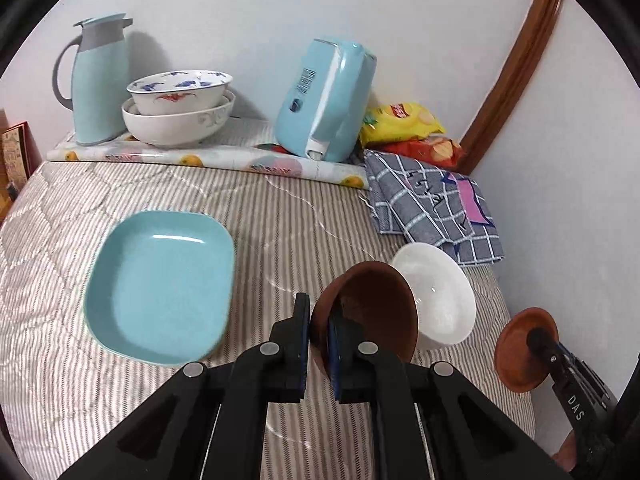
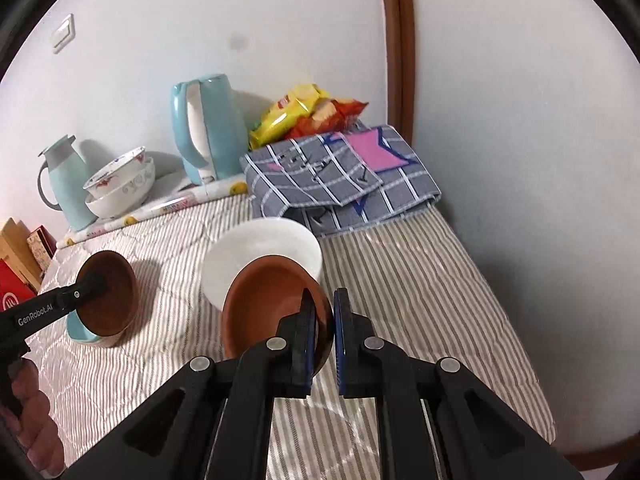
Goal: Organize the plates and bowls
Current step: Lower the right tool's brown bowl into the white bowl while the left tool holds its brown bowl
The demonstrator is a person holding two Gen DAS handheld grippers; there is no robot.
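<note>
My left gripper [image 1: 319, 330] is shut on the rim of a brown bowl [image 1: 372, 312] and holds it tilted above the striped table, beside a white bowl [image 1: 440, 292]. My right gripper [image 2: 325, 320] is shut on the rim of a second brown bowl [image 2: 268, 300], tilted in front of the white bowl [image 2: 264, 252]. The right gripper and its bowl [image 1: 524, 352] show at the right of the left wrist view. The left gripper's bowl [image 2: 108, 292] shows at the left of the right wrist view. A light blue plate [image 1: 160, 284] lies on the table at the left.
Two stacked patterned bowls [image 1: 180, 108] stand at the back beside a blue thermos jug [image 1: 96, 80]. A blue kettle [image 1: 324, 100], snack bags [image 1: 404, 124] and a folded checked cloth [image 1: 432, 208] lie at the back right. The wall runs close along the right.
</note>
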